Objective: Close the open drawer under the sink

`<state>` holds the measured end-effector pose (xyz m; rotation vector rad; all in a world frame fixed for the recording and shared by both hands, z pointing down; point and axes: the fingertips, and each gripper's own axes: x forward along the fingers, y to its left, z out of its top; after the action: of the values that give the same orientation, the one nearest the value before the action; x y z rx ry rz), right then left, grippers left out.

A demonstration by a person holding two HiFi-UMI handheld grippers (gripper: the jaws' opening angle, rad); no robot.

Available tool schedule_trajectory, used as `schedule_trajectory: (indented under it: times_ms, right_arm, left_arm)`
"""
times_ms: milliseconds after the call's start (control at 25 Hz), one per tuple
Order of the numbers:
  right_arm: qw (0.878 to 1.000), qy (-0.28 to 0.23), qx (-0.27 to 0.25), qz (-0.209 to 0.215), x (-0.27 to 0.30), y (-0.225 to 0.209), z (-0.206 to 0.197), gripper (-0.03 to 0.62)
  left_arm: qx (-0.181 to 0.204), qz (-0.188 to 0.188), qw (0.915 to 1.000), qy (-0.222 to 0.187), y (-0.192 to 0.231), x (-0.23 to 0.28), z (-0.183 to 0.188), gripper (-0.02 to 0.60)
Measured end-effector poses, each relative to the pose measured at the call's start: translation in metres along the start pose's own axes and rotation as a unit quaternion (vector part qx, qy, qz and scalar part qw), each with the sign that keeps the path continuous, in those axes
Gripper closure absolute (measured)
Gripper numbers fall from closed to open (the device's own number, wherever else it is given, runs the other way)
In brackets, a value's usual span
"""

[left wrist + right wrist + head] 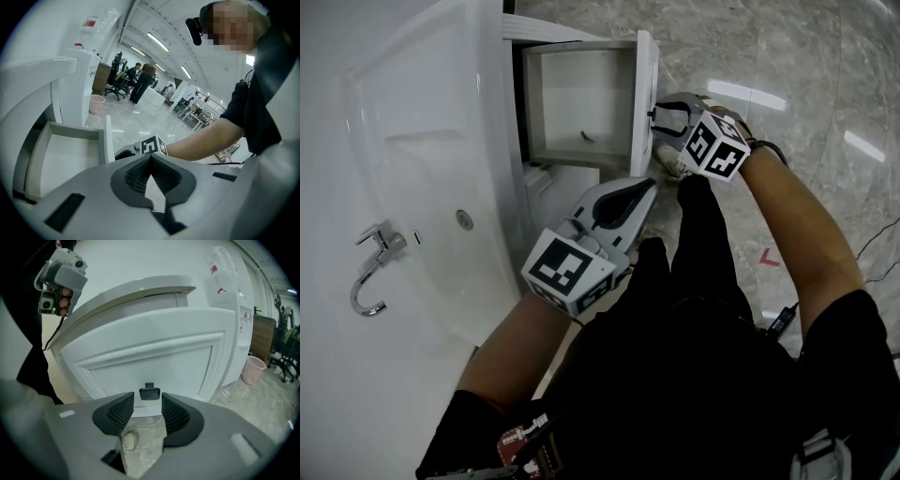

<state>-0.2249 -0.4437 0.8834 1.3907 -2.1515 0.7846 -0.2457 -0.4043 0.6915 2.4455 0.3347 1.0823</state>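
The rigid drawer should slide lightly; the right gripper, jaws wide and empty, faces its small knob, the spot to push.

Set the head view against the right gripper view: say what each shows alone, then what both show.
Head view only: the sink basin with its faucet and drain, and the inside of the drawer. Right gripper view only: the panelled face of the drawer front, seen square on, and a pink bin. Both: the open drawer and the right tool, its jaws apart with nothing gripped.
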Motion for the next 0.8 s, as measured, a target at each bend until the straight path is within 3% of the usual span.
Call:
schedule_trajectory:
  times_ms: [160, 280, 800]
  right_arm:
    - [1.0, 0.003, 0.003, 0.0, 0.006, -0.004, -0.003, 0.424]
    - [1.0, 0.006, -0.001, 0.002, 0.009, -0.004, -0.002, 0.459]
    - [1.0, 0.009, -0.013, -0.003, 0.013, -0.005, -0.002, 0.465]
  left_arm:
    - [-0.007, -0.007, 0.9999, -0.007, 0.001, 0.001, -0.007, 0.589]
    - [-0.014, -0.003, 0.9999, -0.01, 0.004, -0.002, -0.007, 0.589]
    - [-0.021, 0.014, 0.9994, -0.022, 0.004, -0.01, -0.007, 0.589]
